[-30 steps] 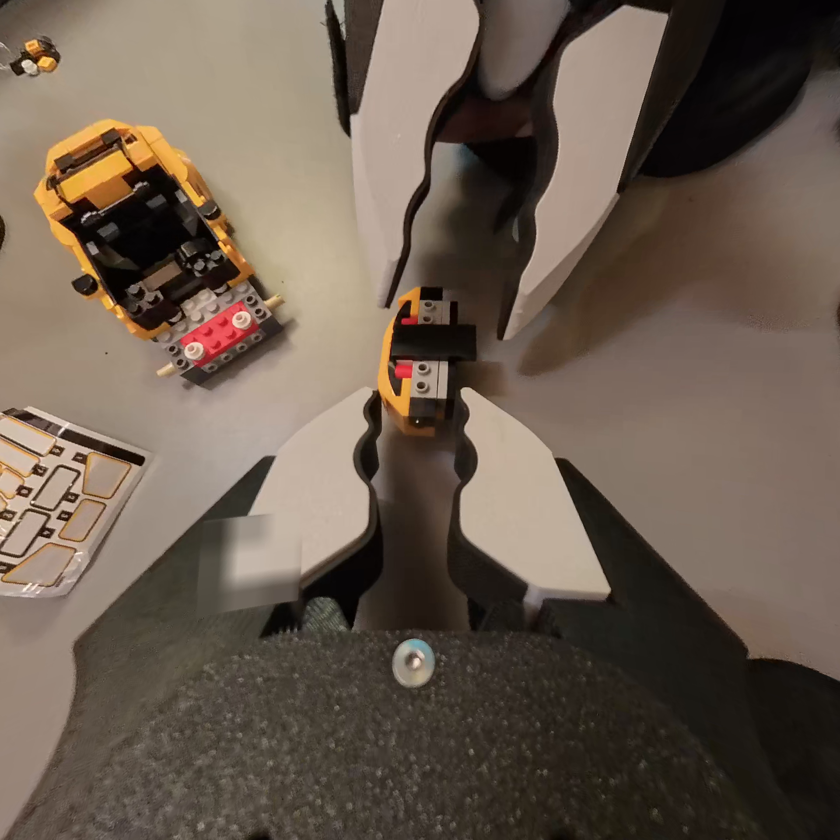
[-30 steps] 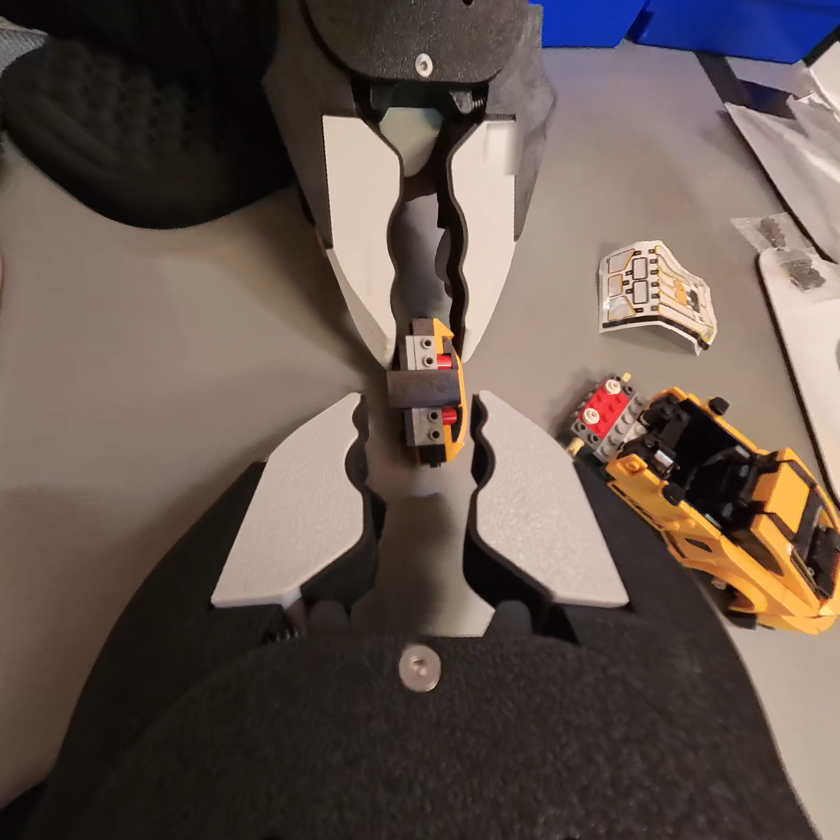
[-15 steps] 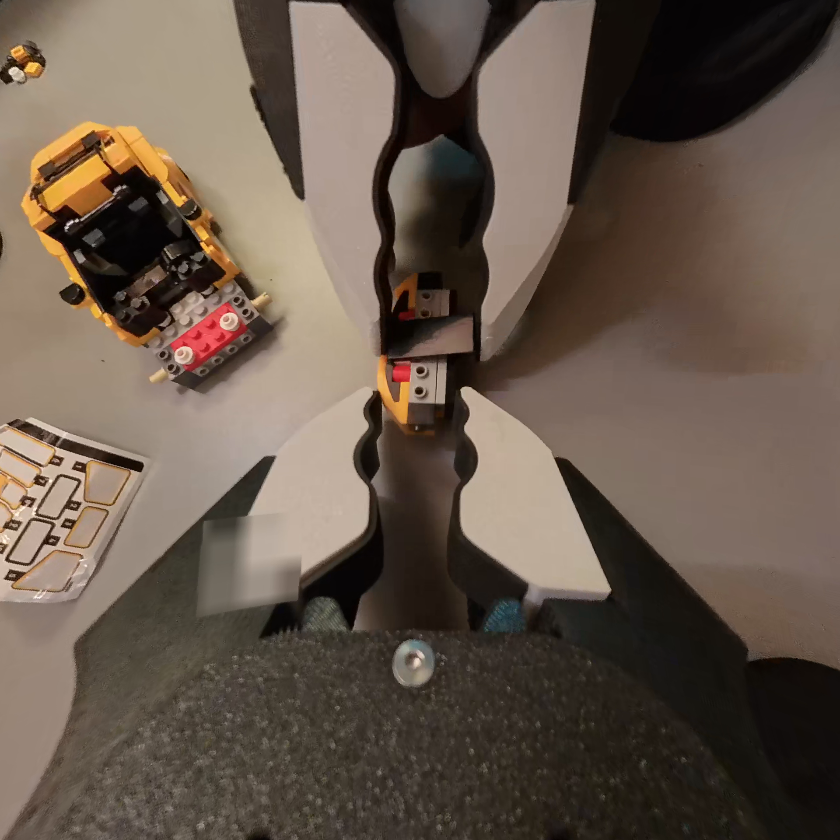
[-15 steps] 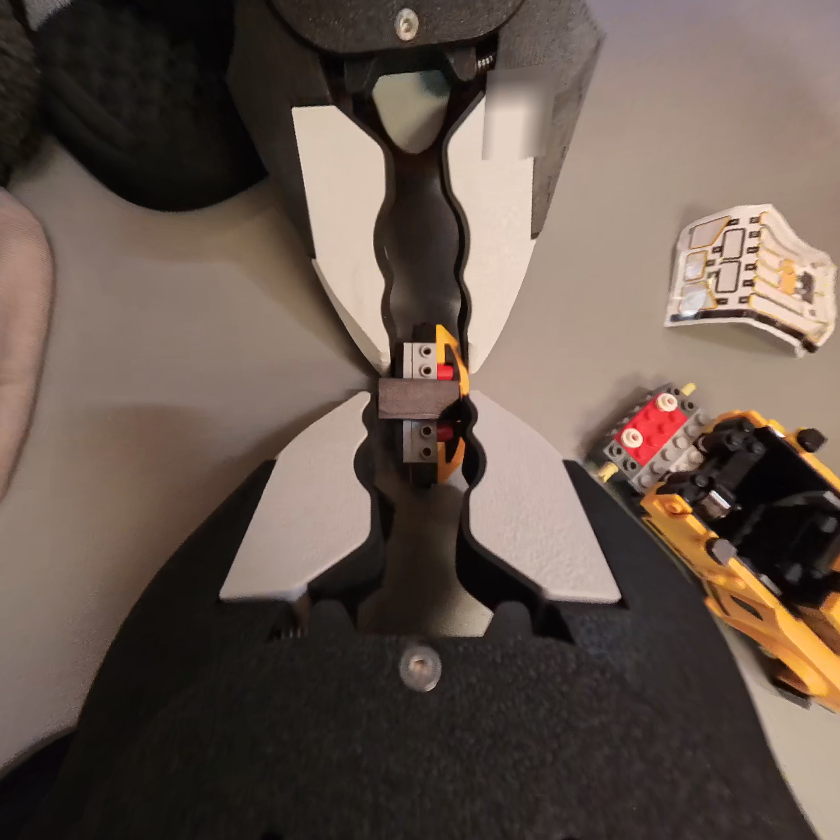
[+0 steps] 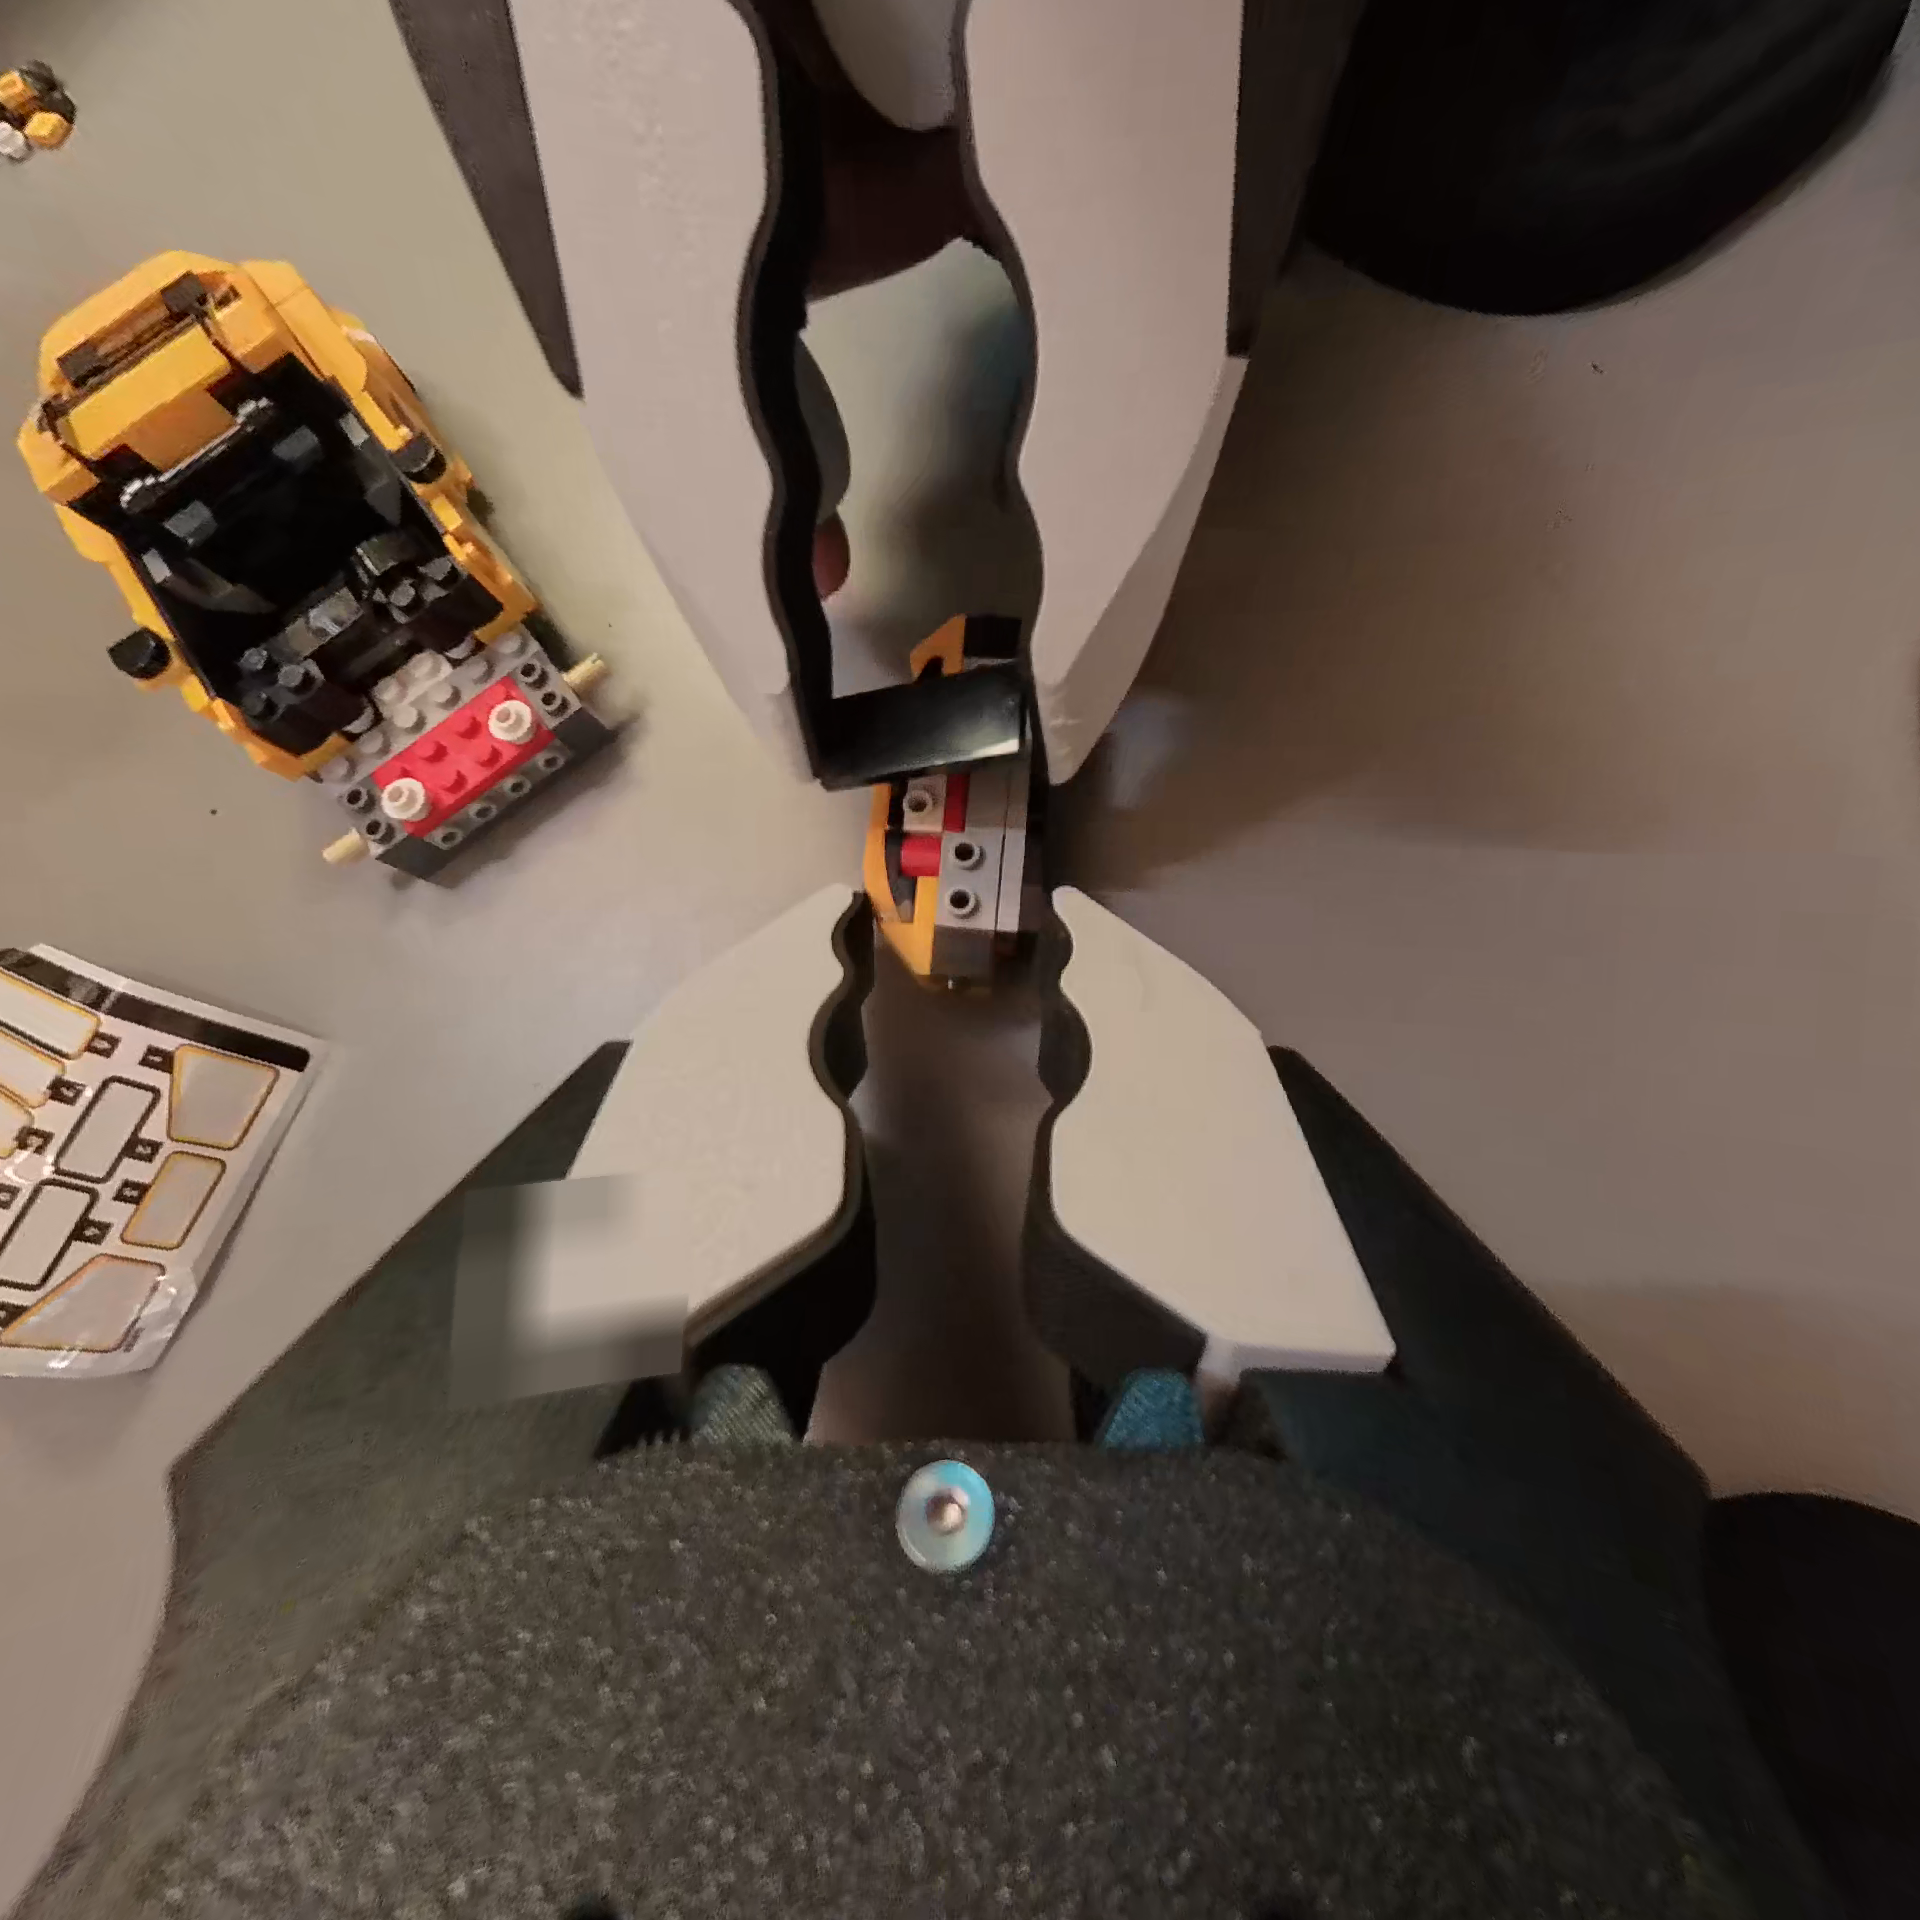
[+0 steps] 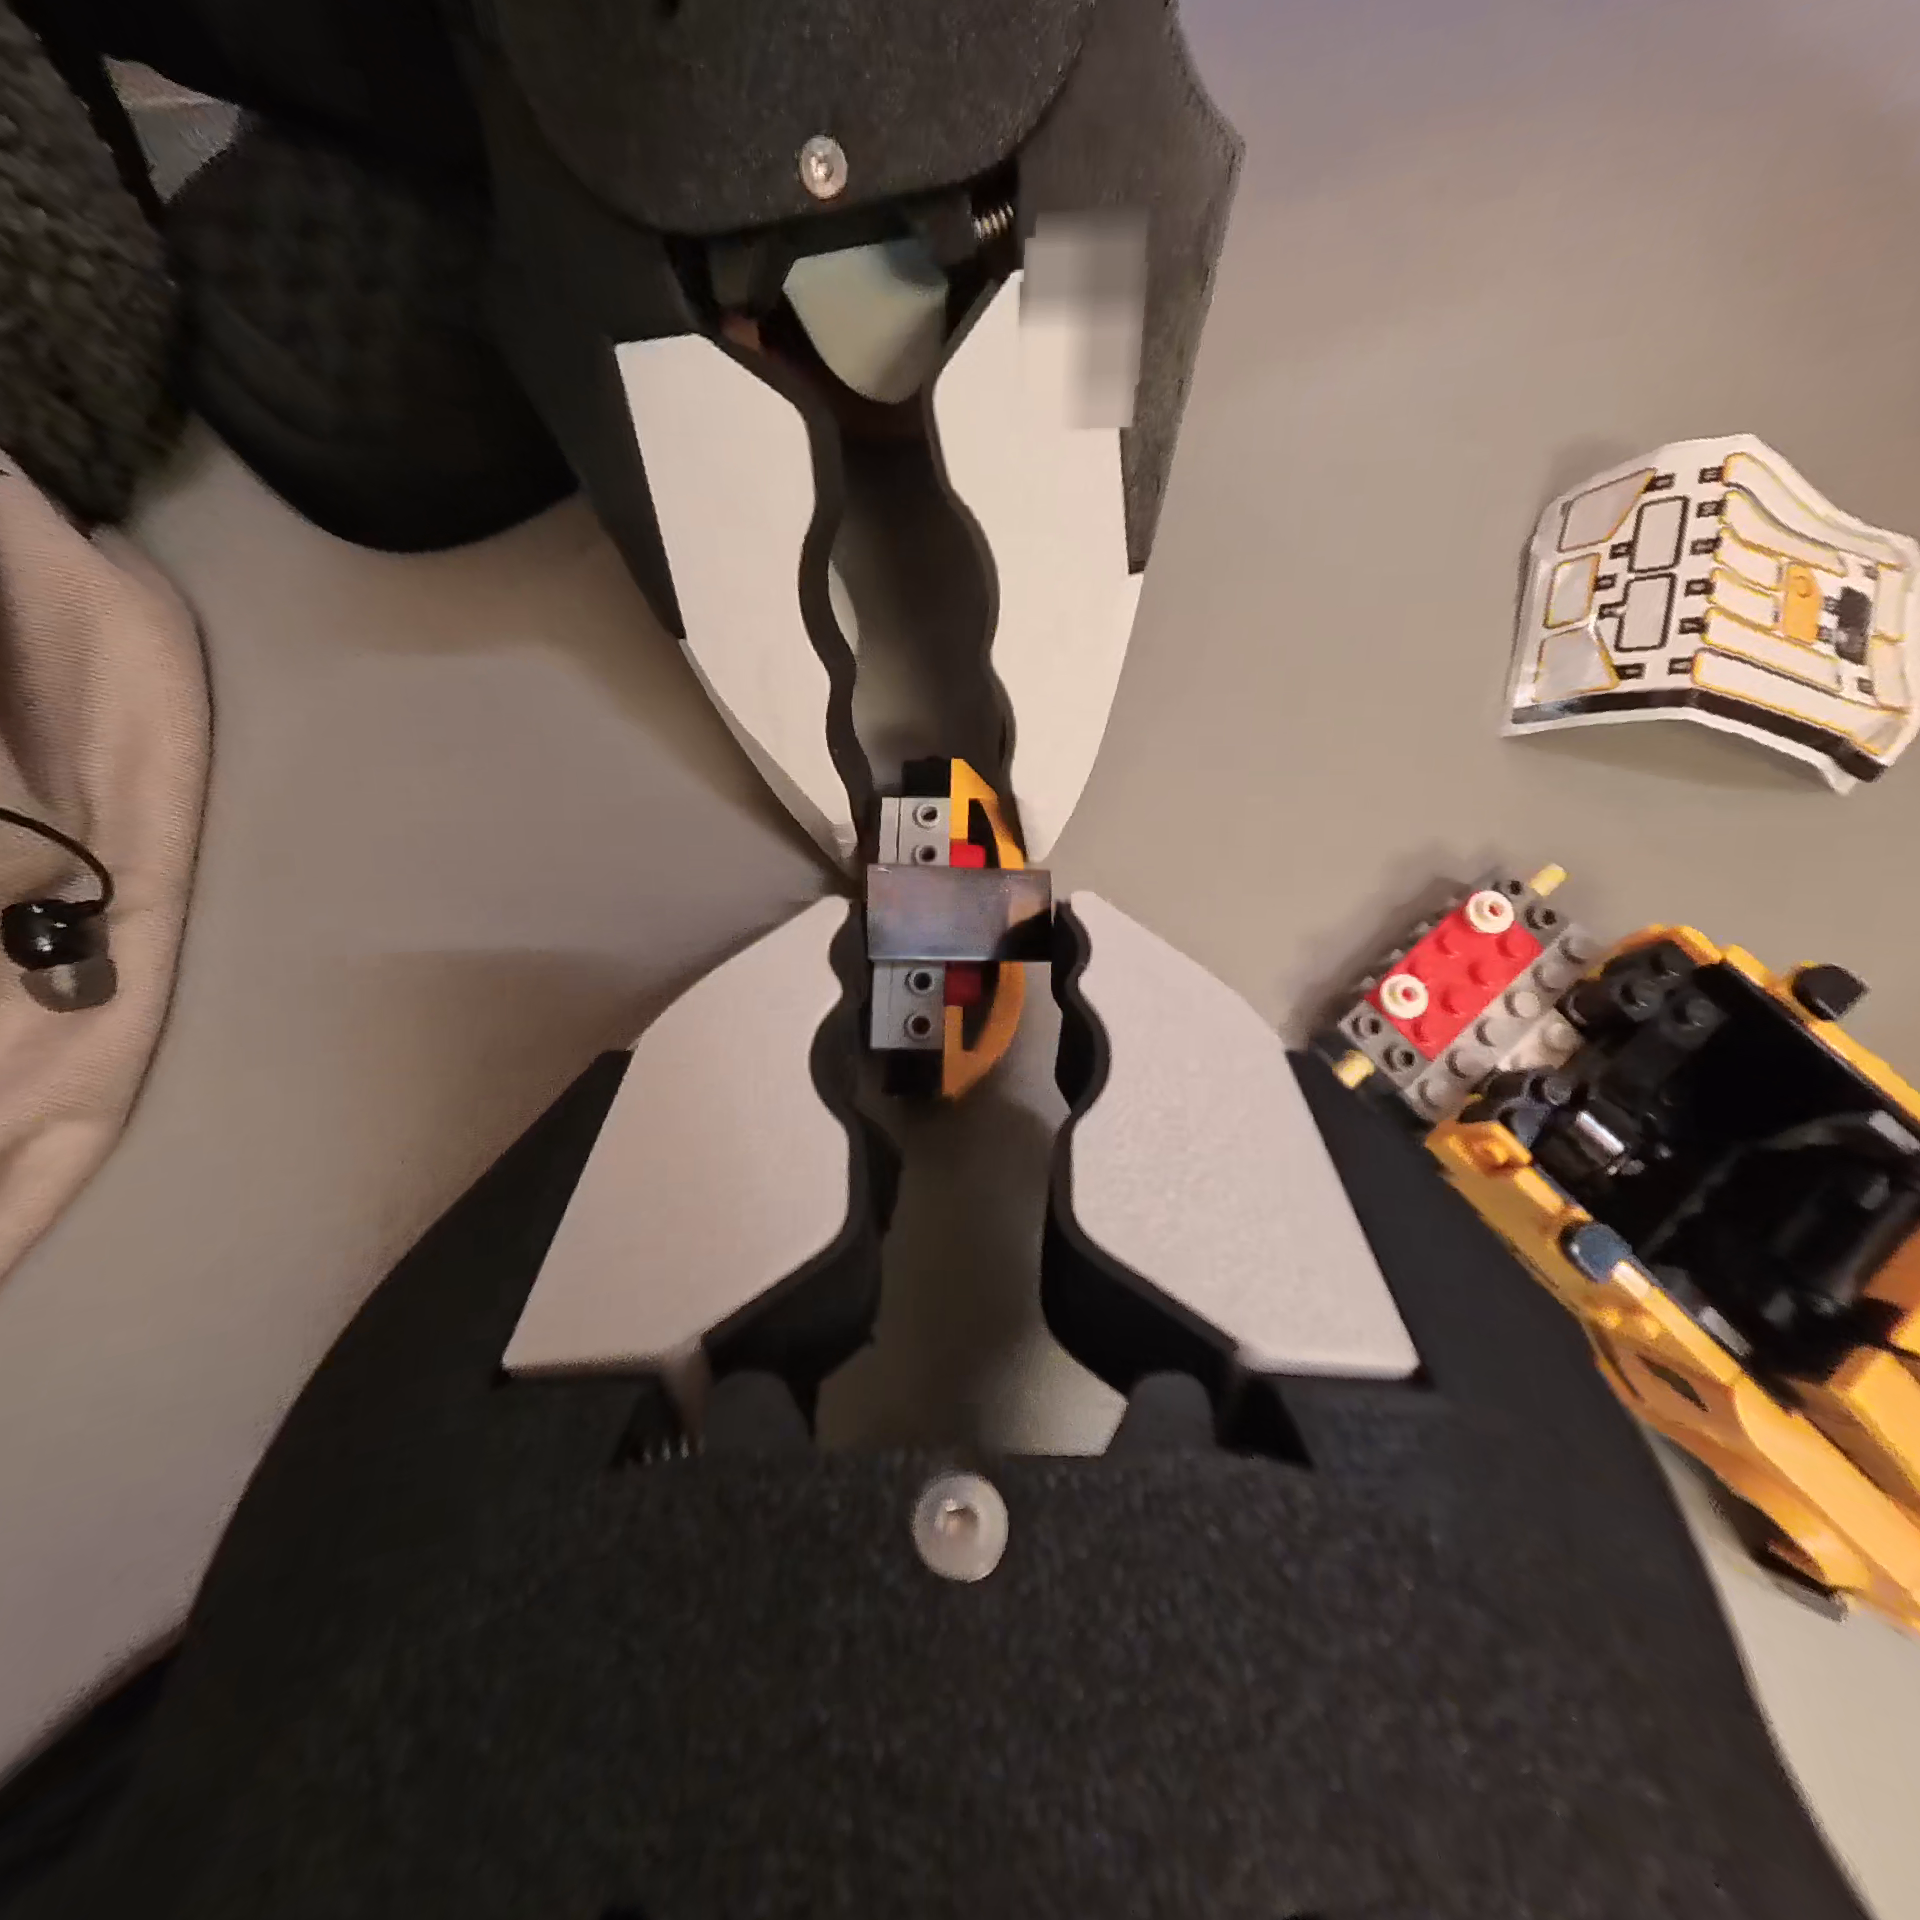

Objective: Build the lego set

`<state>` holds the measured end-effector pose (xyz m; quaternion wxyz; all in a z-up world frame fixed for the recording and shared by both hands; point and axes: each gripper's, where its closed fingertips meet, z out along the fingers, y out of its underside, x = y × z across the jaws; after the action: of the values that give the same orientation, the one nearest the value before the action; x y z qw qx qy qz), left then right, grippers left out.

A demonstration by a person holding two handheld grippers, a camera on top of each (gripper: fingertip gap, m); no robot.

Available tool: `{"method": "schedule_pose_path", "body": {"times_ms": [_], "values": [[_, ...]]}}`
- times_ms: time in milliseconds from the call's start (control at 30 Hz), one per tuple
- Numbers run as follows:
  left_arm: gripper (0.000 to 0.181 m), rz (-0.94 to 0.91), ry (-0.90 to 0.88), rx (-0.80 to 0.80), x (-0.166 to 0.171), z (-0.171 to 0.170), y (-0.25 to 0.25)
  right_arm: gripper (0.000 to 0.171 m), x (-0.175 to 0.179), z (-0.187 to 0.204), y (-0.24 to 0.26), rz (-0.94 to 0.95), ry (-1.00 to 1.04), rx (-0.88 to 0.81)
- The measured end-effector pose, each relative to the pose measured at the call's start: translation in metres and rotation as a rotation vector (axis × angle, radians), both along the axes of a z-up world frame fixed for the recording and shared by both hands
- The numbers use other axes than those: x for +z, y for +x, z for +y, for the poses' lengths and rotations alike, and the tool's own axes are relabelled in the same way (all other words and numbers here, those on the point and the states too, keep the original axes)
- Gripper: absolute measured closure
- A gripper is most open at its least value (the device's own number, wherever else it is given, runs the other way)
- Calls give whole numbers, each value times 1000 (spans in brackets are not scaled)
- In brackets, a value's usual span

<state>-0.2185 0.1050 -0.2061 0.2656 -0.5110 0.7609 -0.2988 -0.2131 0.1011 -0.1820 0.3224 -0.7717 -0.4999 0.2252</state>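
Two hand-held grippers meet tip to tip over a grey bench (image 6: 416,727), sharing one small lego sub-assembly (image 6: 940,935) of grey, red, black and yellow-orange bricks; its long axis runs straight along the line from one gripper to the other, so each holds one end; a glossy black tile (image 6: 961,928) crosses its middle at right angles. The right gripper (image 6: 951,997) has its fingers clenched on the near end in its own view, the tile lying right between their tips; in the left wrist view the left gripper (image 5: 951,935) appears to clasp the opposite end, though whether its fingers press the bricks or merely flank them is unclear. The coming move probably turns on that shared axis; pressing or pulling should follow it, since a sideways twist could split the piece. The part-built yellow car (image 5: 270,540) rests on the bench on the left gripper's side, nearer it, its red plate (image 5: 462,753) facing the grippers; a sticker sheet (image 5: 114,1153) lies beyond.
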Motion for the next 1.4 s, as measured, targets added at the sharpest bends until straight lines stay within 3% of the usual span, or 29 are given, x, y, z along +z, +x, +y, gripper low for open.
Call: {"method": "schedule_pose_path", "body": {"times_ms": [667, 1000, 1133, 1400], "values": [[151, 4, -41, 9, 1, -1, -1, 136, -8, -11, -2, -228, 143, -21], [152, 6, -47, 9, 1, -2, -1, 130, 2, -11, -2, -167, 122, -51], [152, 9, -54, 14, 1, -2, -1, 140, 19, -11, -7, -45, 103, -86], [152, 12, -61, 20, 1, -2, -1, 141, 6, -10, -6, -68, 48, -110]]}}
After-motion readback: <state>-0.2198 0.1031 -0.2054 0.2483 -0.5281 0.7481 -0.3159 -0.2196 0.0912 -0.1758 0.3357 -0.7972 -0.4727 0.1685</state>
